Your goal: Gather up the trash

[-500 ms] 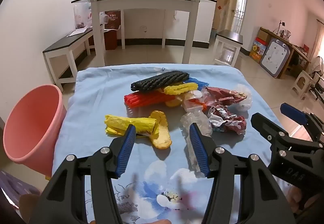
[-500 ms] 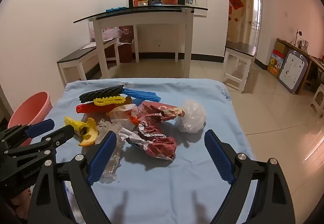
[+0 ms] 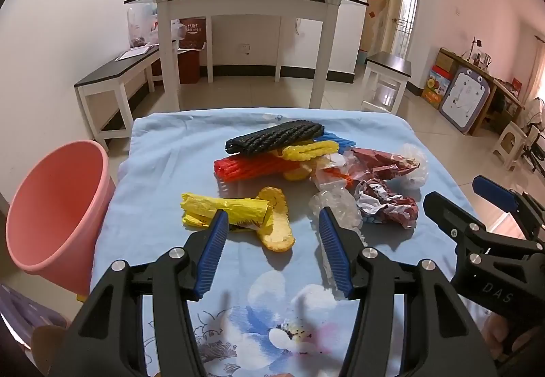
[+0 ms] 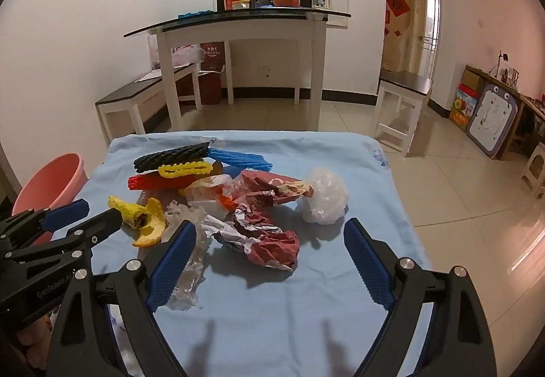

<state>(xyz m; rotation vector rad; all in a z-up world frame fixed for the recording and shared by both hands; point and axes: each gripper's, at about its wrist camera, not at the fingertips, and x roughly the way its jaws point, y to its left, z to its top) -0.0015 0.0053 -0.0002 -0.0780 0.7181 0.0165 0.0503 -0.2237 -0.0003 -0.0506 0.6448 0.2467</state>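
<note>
Trash lies heaped on a blue-clothed table (image 3: 160, 179): a yellow wrapper (image 3: 221, 210), an orange peel (image 3: 277, 223), black (image 3: 276, 136) and red (image 3: 248, 167) foam nets, clear plastic (image 3: 335, 206) and crumpled red paper (image 3: 388, 206). My left gripper (image 3: 272, 218) hovers open just short of the peel and wrapper, nothing between its fingers. My right gripper (image 4: 270, 228) stands wide open over the near side of the crumpled red paper (image 4: 269, 239), with clear plastic (image 4: 190, 251) beside its left finger and a white plastic ball (image 4: 323, 194) behind. A pink bin (image 3: 54, 206) stands at the table's left edge.
The other gripper shows in each wrist view: the right one (image 3: 487, 206) at the right, the left one (image 4: 81, 216) at the left. Beyond the table are tiled floor, a glass-topped white table (image 4: 238, 26), a low bench (image 3: 115, 77) and a stool (image 4: 405, 84).
</note>
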